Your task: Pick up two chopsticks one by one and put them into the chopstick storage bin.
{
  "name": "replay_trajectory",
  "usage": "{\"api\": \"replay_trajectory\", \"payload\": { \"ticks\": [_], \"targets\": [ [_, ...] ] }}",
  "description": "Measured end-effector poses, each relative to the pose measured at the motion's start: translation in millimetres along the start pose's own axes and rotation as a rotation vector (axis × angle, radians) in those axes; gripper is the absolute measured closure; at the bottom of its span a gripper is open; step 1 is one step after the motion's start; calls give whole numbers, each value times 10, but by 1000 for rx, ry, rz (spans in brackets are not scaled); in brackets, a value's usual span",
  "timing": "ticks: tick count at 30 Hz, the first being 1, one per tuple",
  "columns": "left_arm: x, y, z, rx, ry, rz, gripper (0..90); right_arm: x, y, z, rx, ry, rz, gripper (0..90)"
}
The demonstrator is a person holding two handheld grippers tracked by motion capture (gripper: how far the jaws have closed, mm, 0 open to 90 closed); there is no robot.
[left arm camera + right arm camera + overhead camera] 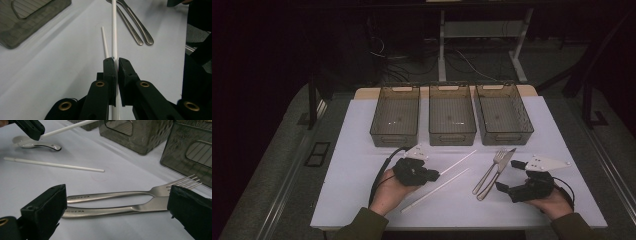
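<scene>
Left gripper (115,62) jaws pinched on one white chopstick (114,30) lifted off the tabletop (50,75), right gripper (115,212) jaws wide over fork (140,193): could pivot and slip from so narrow a grip.

1. 3 bins (452,122) stand side by side along the far edge of the table (362,200), blocking reach there.
2. Fork (490,170) and knife (499,172) lie between both grippers.
3. A loose white stick (437,190) crosses the middle.
4. The near left area is open.
</scene>
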State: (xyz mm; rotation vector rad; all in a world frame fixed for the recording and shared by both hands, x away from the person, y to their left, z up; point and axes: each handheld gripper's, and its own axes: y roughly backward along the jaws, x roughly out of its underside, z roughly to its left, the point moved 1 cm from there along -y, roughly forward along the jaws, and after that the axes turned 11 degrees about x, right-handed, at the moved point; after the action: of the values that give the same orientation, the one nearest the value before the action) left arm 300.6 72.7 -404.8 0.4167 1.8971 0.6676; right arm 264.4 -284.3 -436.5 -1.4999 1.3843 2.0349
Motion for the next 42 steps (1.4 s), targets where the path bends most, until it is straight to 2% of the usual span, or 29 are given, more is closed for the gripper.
{"api": "replay_trajectory", "payload": {
  "ticks": [3,8,19,29,36,42],
  "targets": [
    [-22,32,8,7,-17,-17,843,4,-30,17,-5,6,17,25],
    [-67,97,32,18,-34,-49,844,4,-14,-9,3,-3,10,25],
    [-117,254,95,26,-35,-90,843,4,-11,-18,5,-9,9,25],
    [-270,411,225,-7,-49,-127,843,8,-2,-22,12,-3,7,25],
    [-399,504,318,-24,-53,-129,843,8,3,-24,17,-7,7,25],
    [-511,600,449,-58,-53,-135,843,9,12,-20,16,-14,11,25]
  ]
}}
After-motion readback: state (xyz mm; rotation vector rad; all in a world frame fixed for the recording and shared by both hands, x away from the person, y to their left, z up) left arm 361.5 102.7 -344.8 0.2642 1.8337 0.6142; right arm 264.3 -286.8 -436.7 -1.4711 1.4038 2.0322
